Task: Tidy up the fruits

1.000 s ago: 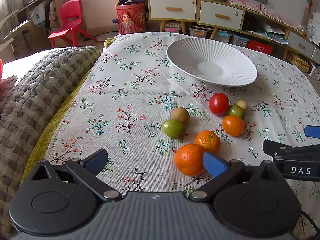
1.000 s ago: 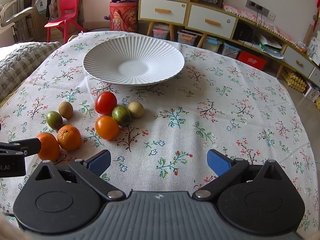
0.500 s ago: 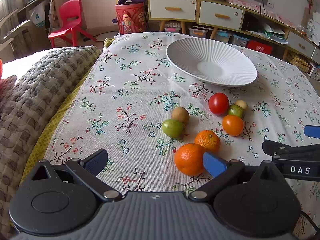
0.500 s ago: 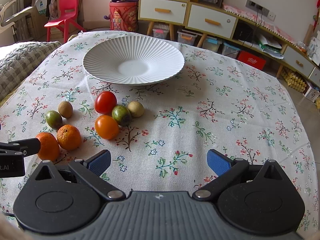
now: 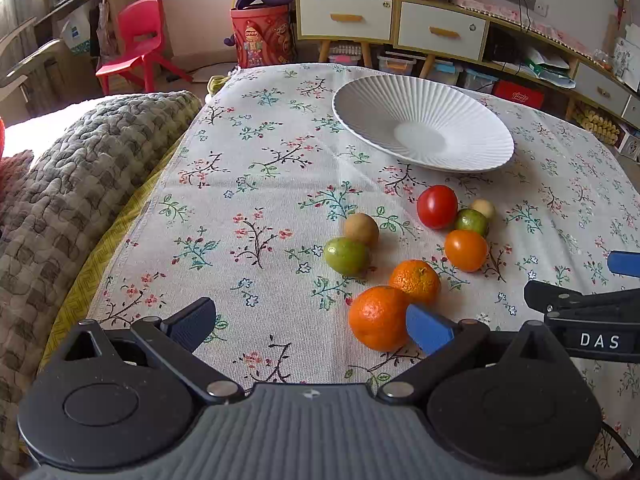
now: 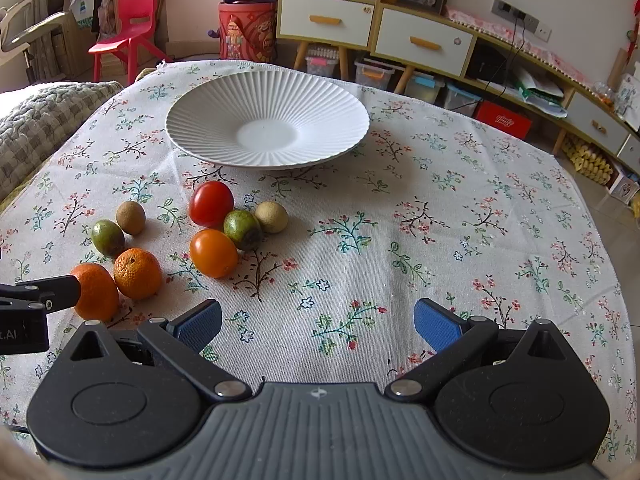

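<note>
Your left gripper [image 5: 310,326] is released, its blue pads spread wide and low over the floral tablecloth [image 5: 256,184], with the right pad just in front of the nearest mandarin [image 5: 378,317]; nothing sits between the pads. Your right gripper [image 6: 318,326] is released too, jaws apart over bare cloth, well to the right of the fruit. Take the white ribbed plate [image 6: 192,128] as your landmark: every fruit lies on the cloth on the near side of it, none inside. Closest to the plate is the red tomato [image 6: 211,203], with a green fruit [image 6: 242,229] touching it and a pale tan longan [image 6: 271,216] just beside that. The orange tomato [image 6: 213,253] lies nearer you, against the green fruit. Further left, a brown kiwi-like fruit [image 6: 131,217] stands with its long axis roughly upright, beside a second green fruit [image 6: 107,237]. The second mandarin [image 6: 137,273] touches the nearest one; its stem dimple faces up.
</note>
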